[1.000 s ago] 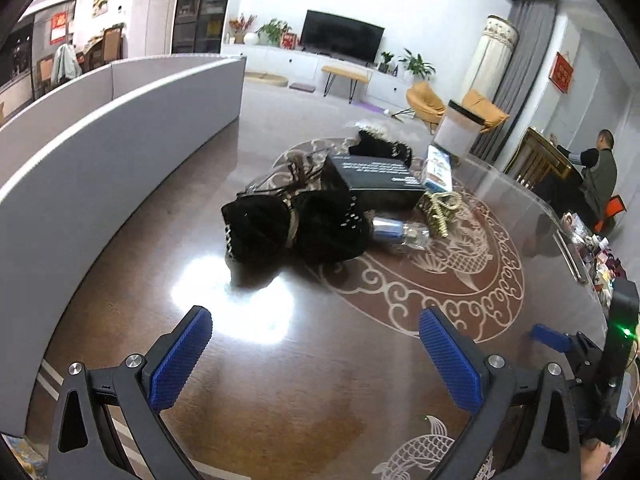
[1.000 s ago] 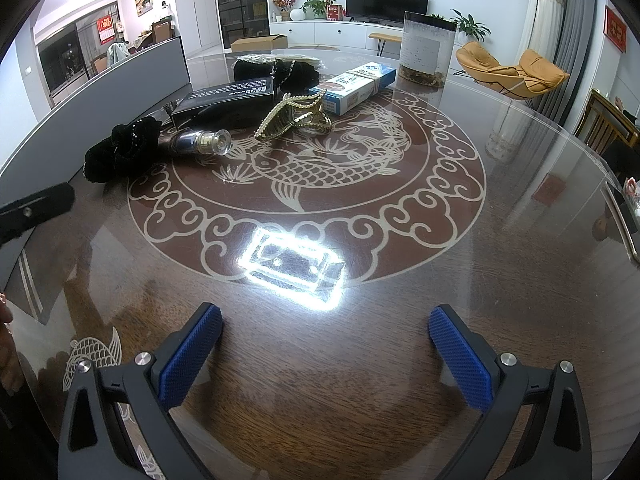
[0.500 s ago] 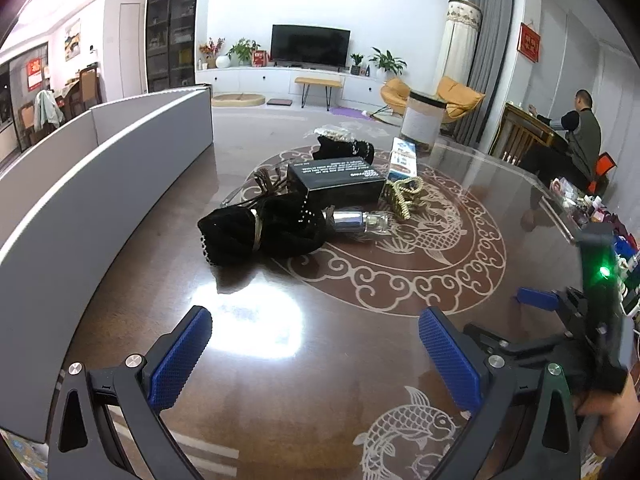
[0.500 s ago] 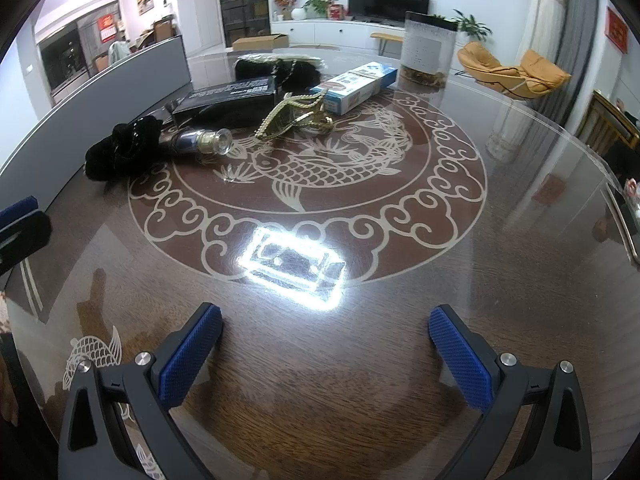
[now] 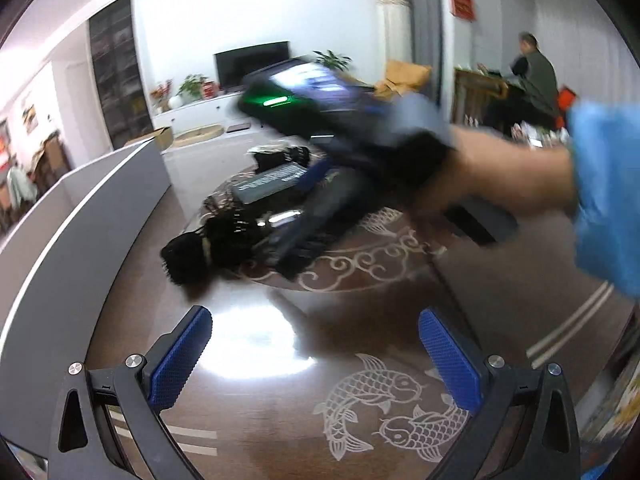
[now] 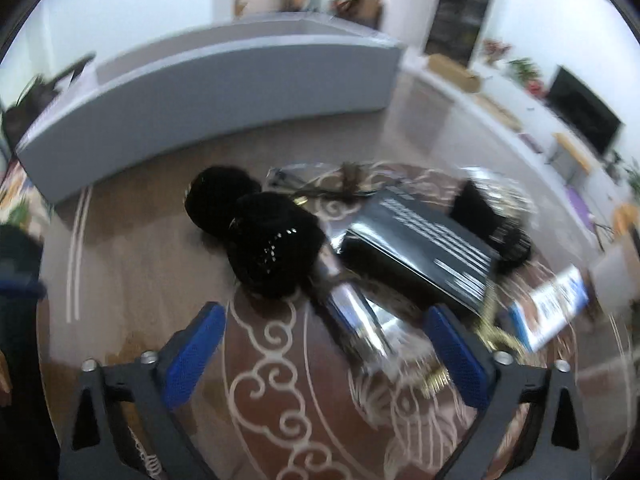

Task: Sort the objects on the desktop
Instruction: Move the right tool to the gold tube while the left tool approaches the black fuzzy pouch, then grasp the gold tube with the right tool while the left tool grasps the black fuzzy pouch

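Right gripper (image 6: 324, 344) pitched steeply down, jaws wide but closing, pads not pressing anything. Left gripper (image 5: 316, 356) angled down, blue pads (image 5: 180, 364) spread wide, nothing between them. Left view: right hand (image 5: 492, 176), blue sleeve (image 5: 604, 200), reaching across, motion-blurred, gripping its tool.

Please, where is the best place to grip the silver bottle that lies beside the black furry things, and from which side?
Probably the silver bottle by its round middle, from above, jaws across its length. It lies flat between the closing right gripper pads, black fur crowding one end.
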Demonstrator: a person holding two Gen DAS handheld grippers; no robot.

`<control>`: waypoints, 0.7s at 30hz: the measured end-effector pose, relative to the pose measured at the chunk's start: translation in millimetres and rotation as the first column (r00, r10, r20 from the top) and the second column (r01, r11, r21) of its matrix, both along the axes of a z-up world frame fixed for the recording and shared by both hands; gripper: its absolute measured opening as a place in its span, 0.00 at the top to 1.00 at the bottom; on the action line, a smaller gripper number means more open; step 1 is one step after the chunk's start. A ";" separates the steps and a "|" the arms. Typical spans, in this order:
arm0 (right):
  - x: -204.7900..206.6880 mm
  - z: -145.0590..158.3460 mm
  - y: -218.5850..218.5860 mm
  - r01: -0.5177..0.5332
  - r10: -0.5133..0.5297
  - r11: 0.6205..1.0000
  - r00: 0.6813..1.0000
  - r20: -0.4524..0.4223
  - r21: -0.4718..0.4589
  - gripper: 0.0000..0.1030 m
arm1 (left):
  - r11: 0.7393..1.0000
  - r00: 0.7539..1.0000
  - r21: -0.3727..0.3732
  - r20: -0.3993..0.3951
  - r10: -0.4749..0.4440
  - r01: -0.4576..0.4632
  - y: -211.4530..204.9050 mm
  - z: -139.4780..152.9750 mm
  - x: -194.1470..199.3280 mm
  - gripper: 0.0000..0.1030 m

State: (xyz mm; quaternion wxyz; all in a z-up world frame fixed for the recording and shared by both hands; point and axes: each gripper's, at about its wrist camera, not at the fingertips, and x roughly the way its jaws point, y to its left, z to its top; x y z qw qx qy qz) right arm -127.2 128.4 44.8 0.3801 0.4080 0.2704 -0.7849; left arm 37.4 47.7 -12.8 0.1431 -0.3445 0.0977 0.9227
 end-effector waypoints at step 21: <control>56.9 -19.0 94.3 0.304 -0.286 0.946 0.945 0.156 -0.108 0.70 | 1.000 0.997 0.026 0.073 0.013 -0.015 -3.8 -6.7 -9.7 0.00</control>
